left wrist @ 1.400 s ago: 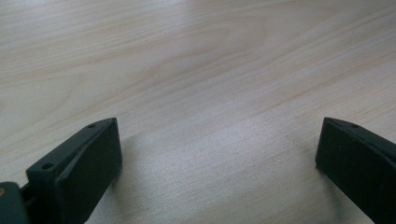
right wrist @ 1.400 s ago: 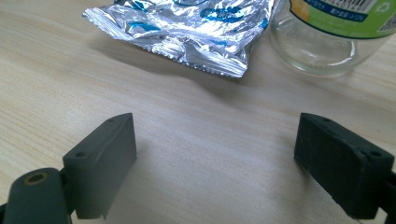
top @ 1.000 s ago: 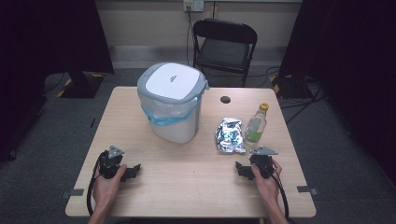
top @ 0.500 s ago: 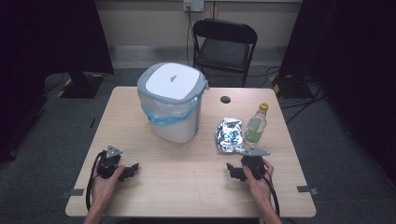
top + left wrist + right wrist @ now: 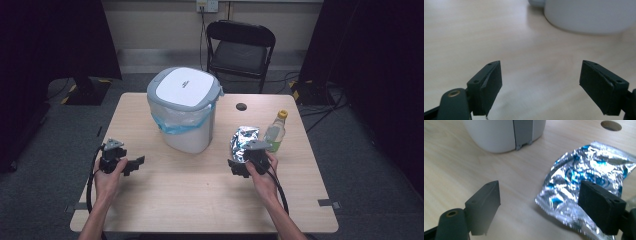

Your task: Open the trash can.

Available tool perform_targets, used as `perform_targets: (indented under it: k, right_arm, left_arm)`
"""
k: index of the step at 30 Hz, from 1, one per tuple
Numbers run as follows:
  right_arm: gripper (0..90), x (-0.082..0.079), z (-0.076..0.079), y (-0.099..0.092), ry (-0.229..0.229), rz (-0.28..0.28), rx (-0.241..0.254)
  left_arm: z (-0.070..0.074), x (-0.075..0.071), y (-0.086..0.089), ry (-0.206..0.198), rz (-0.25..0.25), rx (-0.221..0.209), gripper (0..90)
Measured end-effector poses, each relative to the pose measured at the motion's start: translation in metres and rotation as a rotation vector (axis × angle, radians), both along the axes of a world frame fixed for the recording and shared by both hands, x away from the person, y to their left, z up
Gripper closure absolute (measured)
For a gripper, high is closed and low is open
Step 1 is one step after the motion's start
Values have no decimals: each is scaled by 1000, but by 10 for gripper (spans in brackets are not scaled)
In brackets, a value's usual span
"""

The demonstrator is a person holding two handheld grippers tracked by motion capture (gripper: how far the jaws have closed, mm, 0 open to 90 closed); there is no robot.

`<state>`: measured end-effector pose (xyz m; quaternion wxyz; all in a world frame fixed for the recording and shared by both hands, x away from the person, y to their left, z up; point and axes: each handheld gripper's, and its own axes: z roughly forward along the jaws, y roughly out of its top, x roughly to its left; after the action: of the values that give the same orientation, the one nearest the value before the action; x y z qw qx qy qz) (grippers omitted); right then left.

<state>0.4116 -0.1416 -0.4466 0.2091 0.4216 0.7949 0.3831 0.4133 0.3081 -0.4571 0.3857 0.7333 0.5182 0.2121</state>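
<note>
A wooden table [image 5: 200,200] is seen from above, and the largest thing on it is a white bin [image 5: 184,112] with a grey rim, standing upright near the middle with its lid shut, so its contents cannot be told; a blue bag is folded over its edge under the rim. A small mark is printed on the lid, too small to be read. To the right of the bin a crumpled foil packet [image 5: 243,141] lies flat on the table, silver with blue print in the right gripper view [image 5: 584,182], where no word can be made out. Just beside the packet, on its right, a plastic bottle [image 5: 275,131] with a yellow cap is stood upright; its label is blurred and its filling cannot be judged. A dark round hole [image 5: 241,106] is set in the table behind the packet. The right gripper [image 5: 239,169] is held just at the near edge of the packet with its jaws spread wide, one jaw in front of the foil and nothing pinched. The left gripper [image 5: 134,164] is held over bare wood left of the bin, well apart from the packet; its jaws have just been closing a little, yet are spread wide with nothing between them.
</note>
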Motion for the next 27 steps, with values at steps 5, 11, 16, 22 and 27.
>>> perform_targets:
  k: [5, 11, 16, 22, 27]
  right_arm:
    - [174, 20, 10, 13, 0, 25, 3]
    - [172, 39, 25, 29, -37, 40, -2]
    - [182, 62, 28, 34, -42, 3, -8]
    - [193, 87, 33, 43, -52, -11, -12]
    - [195, 103, 31, 46, -64, -42, 37]
  left_arm:
    - [16, 30, -3, -41, 0, -14, 181]
    - [21, 63, -10, -51, -8, -38, 178]
    - [17, 88, -12, -55, 6, -46, 179]
    - [14, 115, -14, -43, 16, -105, 188]
    - [5, 123, -16, -90, 27, -90, 205]
